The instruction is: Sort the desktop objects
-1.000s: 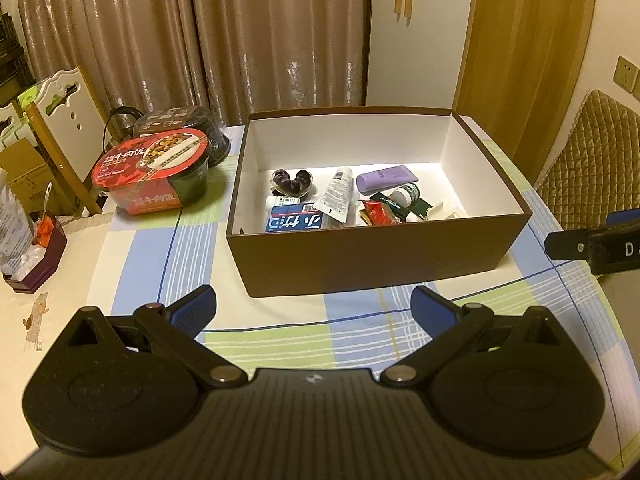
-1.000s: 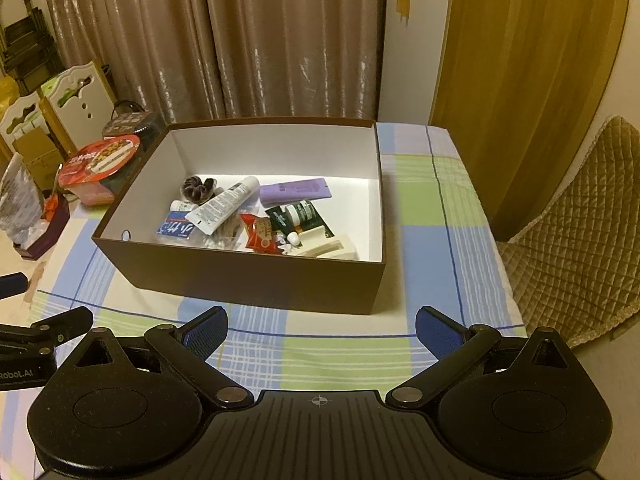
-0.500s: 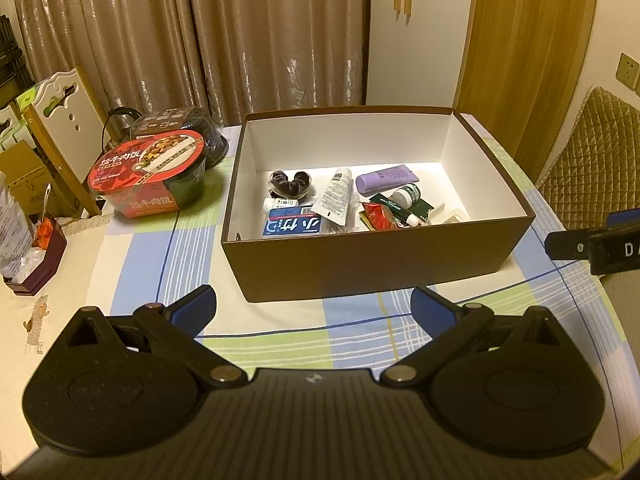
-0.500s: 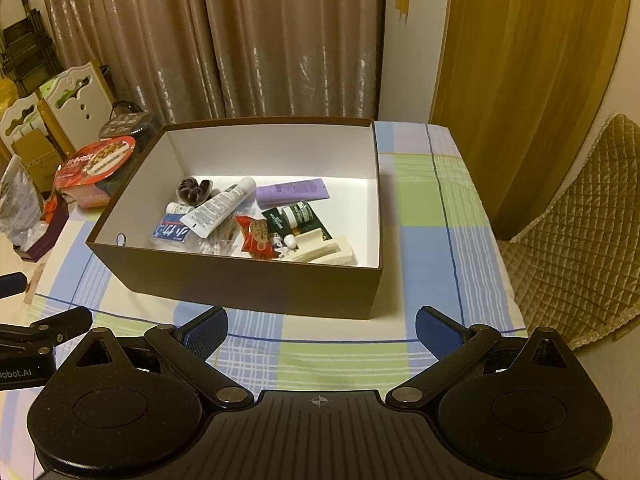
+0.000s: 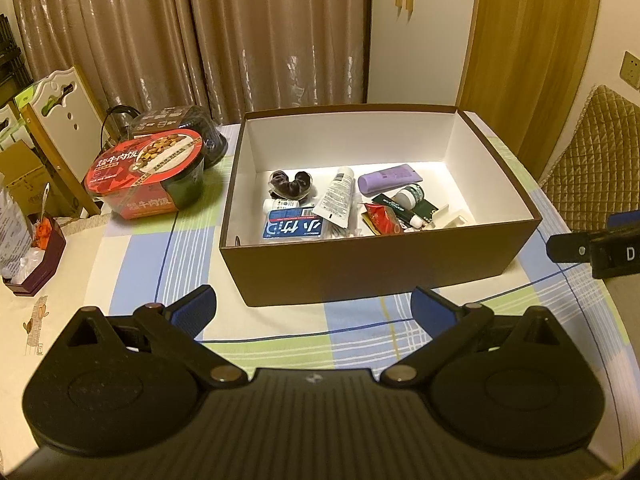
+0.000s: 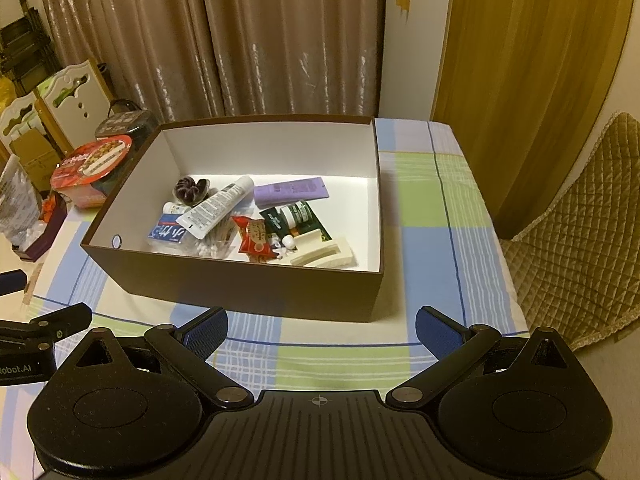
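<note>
Two grippers hang over the near edge of the table, side by side and facing the brown box [image 5: 380, 268]; the left gripper [image 5: 314, 306] has its blue pads spread wide with nothing between them, and the right gripper [image 6: 322, 328] stands the same way, wide apart and empty.

Several small things already lie inside the box on its white floor: a white tube [image 6: 218, 212], a purple tube [image 6: 291, 191], a blue packet [image 5: 294, 227], a red sachet [image 6: 253, 237], a dark hair scrunchie [image 5: 291, 184], a green carton with a small jar on it [image 6: 294, 216], and a cream-coloured clip [image 6: 326, 256]; they lie jumbled, some overlapping. No loose small item shows on the cloth near the box, so my guess is that the gathering looks finished, though the same scene would also fit a box about to be emptied and sorted out; one look cannot settle which.

Outside the box, to its left, a red-lidded meal tub [image 5: 148, 174] stands in front of a dark lidded container [image 5: 176, 124]. The plaid tablecloth [image 6: 424, 208] in blue, green and cream covers the table; brown curtains [image 5: 200, 28] hang behind, a quilted chair [image 6: 580, 248] sits at the right, and white chair backs [image 5: 68, 108] at the left.
</note>
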A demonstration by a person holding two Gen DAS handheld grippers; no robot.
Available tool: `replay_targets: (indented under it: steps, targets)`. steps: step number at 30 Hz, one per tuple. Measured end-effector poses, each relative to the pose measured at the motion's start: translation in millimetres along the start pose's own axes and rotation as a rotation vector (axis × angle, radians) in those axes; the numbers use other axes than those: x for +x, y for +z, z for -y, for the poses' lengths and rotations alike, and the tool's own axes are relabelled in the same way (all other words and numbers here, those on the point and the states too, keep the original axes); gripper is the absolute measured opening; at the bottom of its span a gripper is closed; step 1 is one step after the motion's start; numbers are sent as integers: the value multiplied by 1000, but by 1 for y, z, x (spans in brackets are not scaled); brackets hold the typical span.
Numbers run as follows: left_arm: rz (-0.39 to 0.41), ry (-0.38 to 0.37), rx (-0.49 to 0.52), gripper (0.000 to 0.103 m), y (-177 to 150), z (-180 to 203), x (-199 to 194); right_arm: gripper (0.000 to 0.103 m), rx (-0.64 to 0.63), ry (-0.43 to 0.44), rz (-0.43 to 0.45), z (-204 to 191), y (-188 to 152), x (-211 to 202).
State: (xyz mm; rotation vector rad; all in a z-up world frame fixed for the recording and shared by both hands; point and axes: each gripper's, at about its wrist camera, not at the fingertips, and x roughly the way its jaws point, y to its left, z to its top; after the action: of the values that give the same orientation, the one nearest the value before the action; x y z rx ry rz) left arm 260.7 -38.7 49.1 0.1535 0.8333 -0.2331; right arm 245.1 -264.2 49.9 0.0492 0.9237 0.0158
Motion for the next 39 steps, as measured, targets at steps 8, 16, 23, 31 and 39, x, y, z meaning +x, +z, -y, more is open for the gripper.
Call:
replay_targets:
  steps: [8,16,23,31,39]
  targets:
    - [-6,-3,0,102,2,2,5,102,9,-4,-3,4,2,4]
    - [-13,-4,2,102,4,4,10,102,13,-4,-10,8,3,8]
    - [-17,-5,5,102,5,5,13,102,18,-5,-14,10,4,11]
    - [-18,-6,6,102,8,7,17,102,24,-5,-20,14,5,16]
    - [-22,-6,7,102,9,9,19,102,29,-8,-21,16,5,18]
